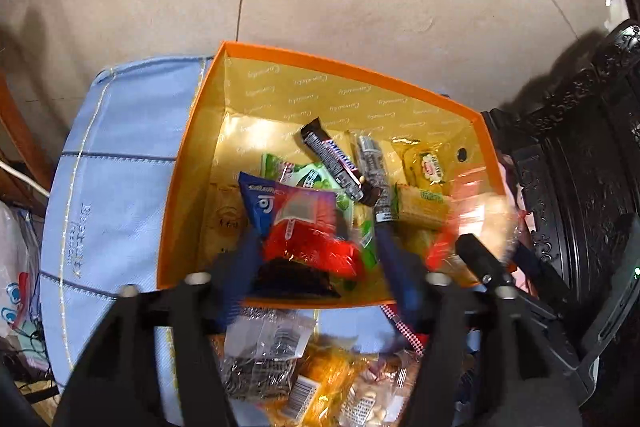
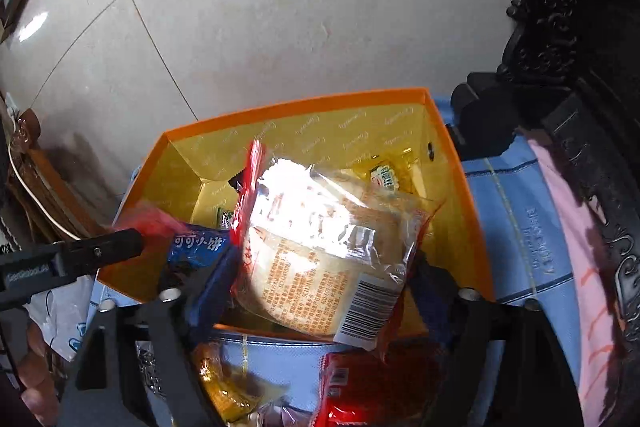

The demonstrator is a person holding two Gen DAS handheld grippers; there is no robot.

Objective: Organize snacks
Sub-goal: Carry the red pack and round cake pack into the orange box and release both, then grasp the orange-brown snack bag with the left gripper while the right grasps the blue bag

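An orange box (image 1: pixel 340 63) with a yellow lining holds several snacks, among them a dark chocolate bar (image 1: pixel 332 163) and a yellow wrapped biscuit (image 1: pixel 428 167). My left gripper (image 1: pixel 314 223) hangs over the box's near side. Its blue pads stand apart around a blue, purple and red packet (image 1: pixel 296 223) without pressing it. In the right wrist view the same box (image 2: pixel 300 105) sits below my right gripper (image 2: pixel 328 263). Its fingers are spread wide, and a clear-wrapped pastry packet (image 2: pixel 320 247) with a red edge sits loose between them. The left gripper (image 2: pixel 100 251) shows at that view's left.
The box rests on a light blue fabric bag (image 1: pixel 120 147). Loose snack packets (image 1: pixel 280 367) lie on it in front of the box, including a red one (image 2: pixel 360 387). Dark carved furniture (image 1: pixel 580 147) stands close on the right, with pink cloth (image 2: pixel 568 227) beside it. Pale floor tiles lie beyond.
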